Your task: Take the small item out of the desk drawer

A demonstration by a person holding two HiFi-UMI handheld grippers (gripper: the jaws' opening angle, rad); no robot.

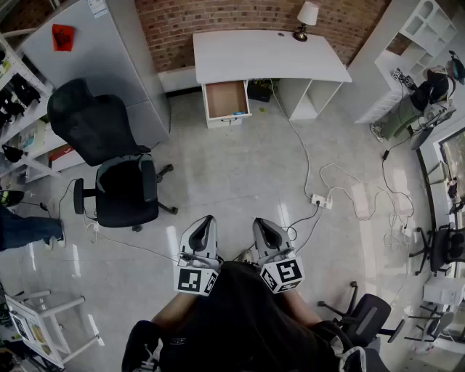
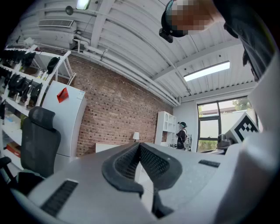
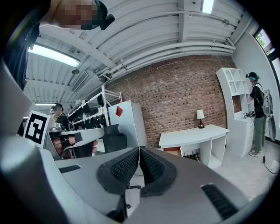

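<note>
A white desk point(image 1: 269, 54) stands against the brick wall at the far end of the room. Its drawer point(image 1: 226, 100) is pulled open, showing a brown wooden bottom and a small blue item point(image 1: 239, 113) near its front edge. My left gripper point(image 1: 208, 221) and right gripper point(image 1: 259, 224) are held close to my body, far from the desk, side by side and pointing toward it. Both are shut with nothing between the jaws. The desk point(image 3: 192, 136) also shows in the right gripper view, and faintly the desk point(image 2: 111, 147) in the left gripper view.
A black office chair point(image 1: 116, 167) stands left of the path. White cables and a power strip point(image 1: 320, 200) lie on the floor to the right. A small lamp point(image 1: 306, 18) sits on the desk. A white fridge point(image 1: 94, 51), shelves and other people stand around the room's edges.
</note>
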